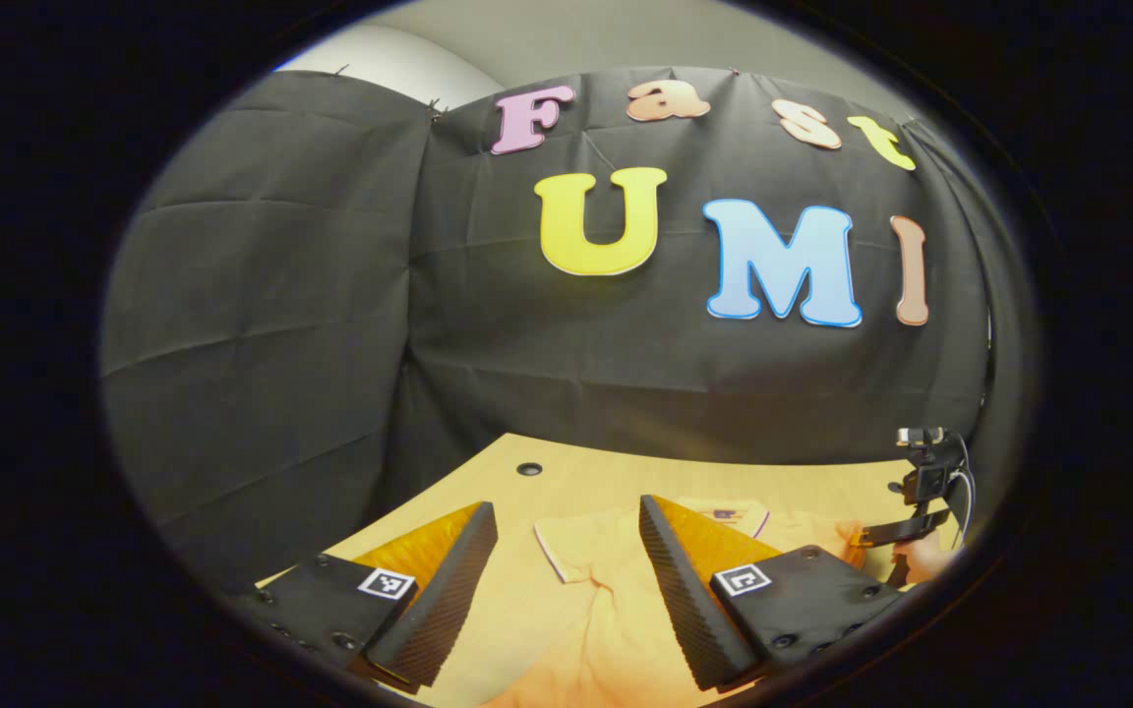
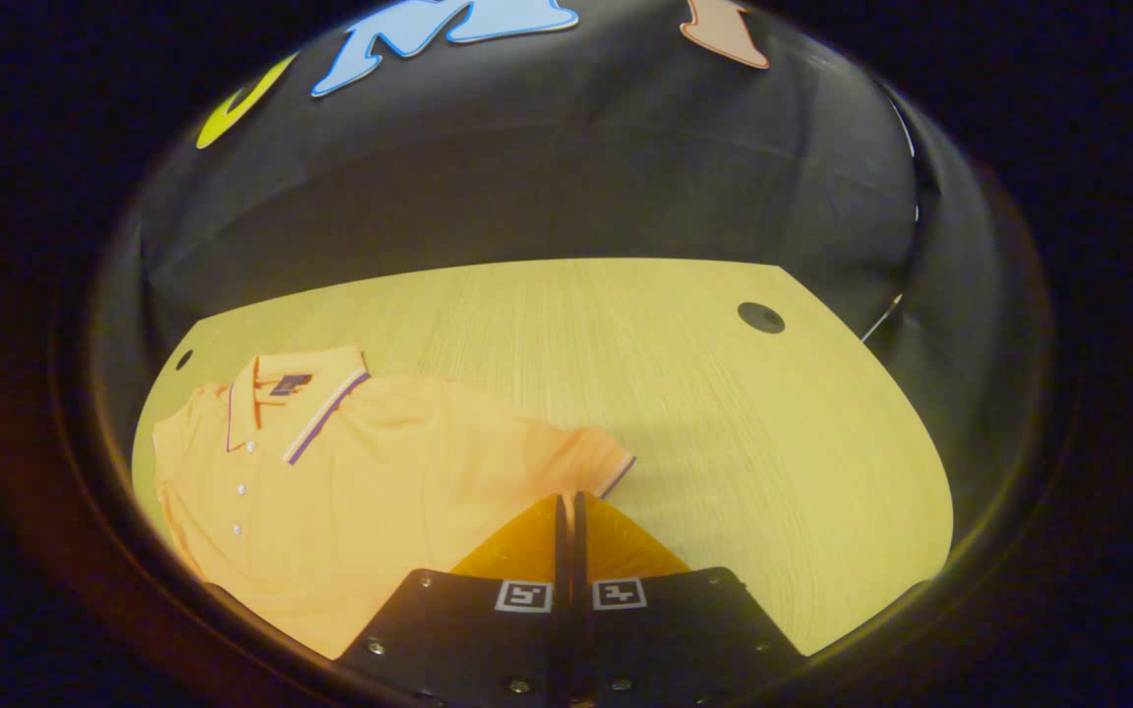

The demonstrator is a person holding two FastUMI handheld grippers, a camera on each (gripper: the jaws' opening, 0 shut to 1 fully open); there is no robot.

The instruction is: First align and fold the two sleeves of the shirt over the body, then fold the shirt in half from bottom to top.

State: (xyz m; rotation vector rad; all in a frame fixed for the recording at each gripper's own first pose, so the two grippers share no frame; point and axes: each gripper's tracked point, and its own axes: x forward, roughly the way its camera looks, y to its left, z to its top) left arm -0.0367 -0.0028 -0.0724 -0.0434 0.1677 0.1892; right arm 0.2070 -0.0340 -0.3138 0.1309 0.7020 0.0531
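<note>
One shirt (image 2: 370,472), two sleeves, on one table (image 2: 724,413)

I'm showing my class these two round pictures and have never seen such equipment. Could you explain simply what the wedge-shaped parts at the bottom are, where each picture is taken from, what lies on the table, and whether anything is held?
Each picture comes from a camera riding on a hand-held two-finger gripper, looking forward along its fingers. In the left gripper view the left gripper is open above a short-sleeved orange polo shirt with a striped collar, lying flat on a light wooden table. In the right gripper view the right gripper has its fingers closed together beside the shirt's sleeve; whether they pinch fabric, I cannot tell. The sleeves are not yet folded.
</note>
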